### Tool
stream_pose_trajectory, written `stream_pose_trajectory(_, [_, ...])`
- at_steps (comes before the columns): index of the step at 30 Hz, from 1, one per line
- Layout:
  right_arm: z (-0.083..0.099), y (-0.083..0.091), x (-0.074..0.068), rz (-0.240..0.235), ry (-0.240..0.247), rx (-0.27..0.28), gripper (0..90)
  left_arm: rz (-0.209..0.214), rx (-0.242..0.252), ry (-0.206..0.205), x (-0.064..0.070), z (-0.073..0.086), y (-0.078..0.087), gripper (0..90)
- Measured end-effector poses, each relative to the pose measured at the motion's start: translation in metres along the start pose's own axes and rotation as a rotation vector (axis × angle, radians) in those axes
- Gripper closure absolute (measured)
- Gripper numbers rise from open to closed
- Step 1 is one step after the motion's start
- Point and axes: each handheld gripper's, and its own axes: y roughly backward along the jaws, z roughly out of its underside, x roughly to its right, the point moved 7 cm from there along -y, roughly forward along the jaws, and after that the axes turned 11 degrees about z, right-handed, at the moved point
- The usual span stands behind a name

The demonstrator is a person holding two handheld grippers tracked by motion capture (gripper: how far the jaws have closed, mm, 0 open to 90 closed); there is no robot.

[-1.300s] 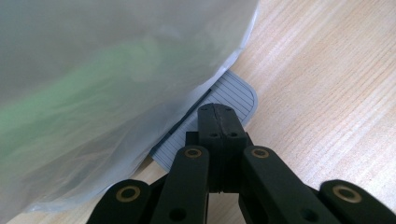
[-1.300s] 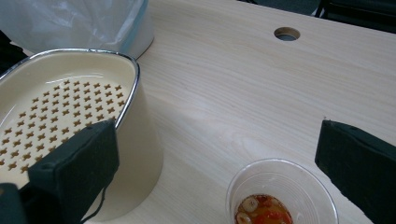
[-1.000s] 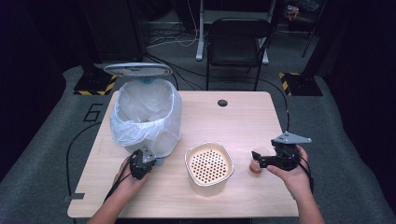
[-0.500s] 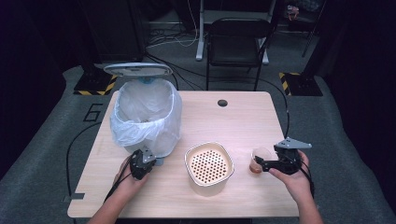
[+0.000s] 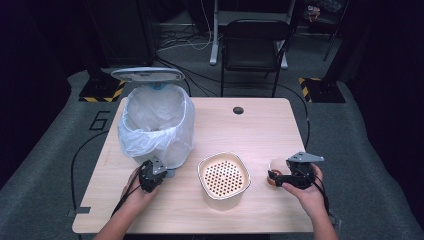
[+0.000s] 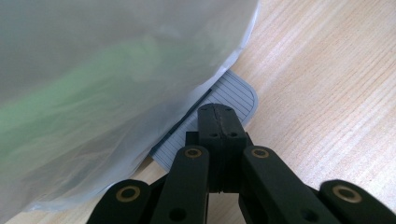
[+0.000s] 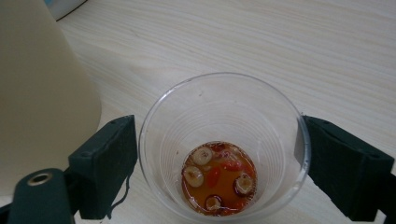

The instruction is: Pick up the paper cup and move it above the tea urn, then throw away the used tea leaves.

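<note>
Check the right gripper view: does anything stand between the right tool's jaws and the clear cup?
Nothing visible does. The right tool has one jaw on each side of the clear cup, both close against its wall. The cream strainer bowl stands beside it, outside the jaws.

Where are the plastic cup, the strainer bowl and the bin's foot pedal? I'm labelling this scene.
plastic cup (image 7: 219, 154), right gripper view, on its inner wall.
strainer bowl (image 5: 223, 176), high view, on its perforated floor.
foot pedal (image 6: 233, 95), left gripper view, on its ribbed top.
</note>
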Motion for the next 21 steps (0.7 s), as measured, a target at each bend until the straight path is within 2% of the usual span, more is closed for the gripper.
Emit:
stream_pose_trajectory(6, [0.005,-0.007,-0.002,0.012,0.027,-0.006,15.7,-0.002,-0.010,0.002,-0.001,0.000,0.001,90.0])
stream_pose_trajectory(9, [0.007,-0.010,-0.002,0.021,0.024,-0.010,19.7,-0.010,-0.001,0.000,-0.001,0.000,0.001,90.0])
stream_pose_trajectory(12, [0.009,-0.011,-0.002,0.013,0.011,-0.015,20.8,0.009,0.005,0.009,0.001,0.000,-0.001,90.0])
stream_pose_trajectory(21, [0.013,-0.017,-0.004,0.019,0.031,-0.022,25.3,0.005,0.002,0.002,0.000,0.000,0.000,90.0])
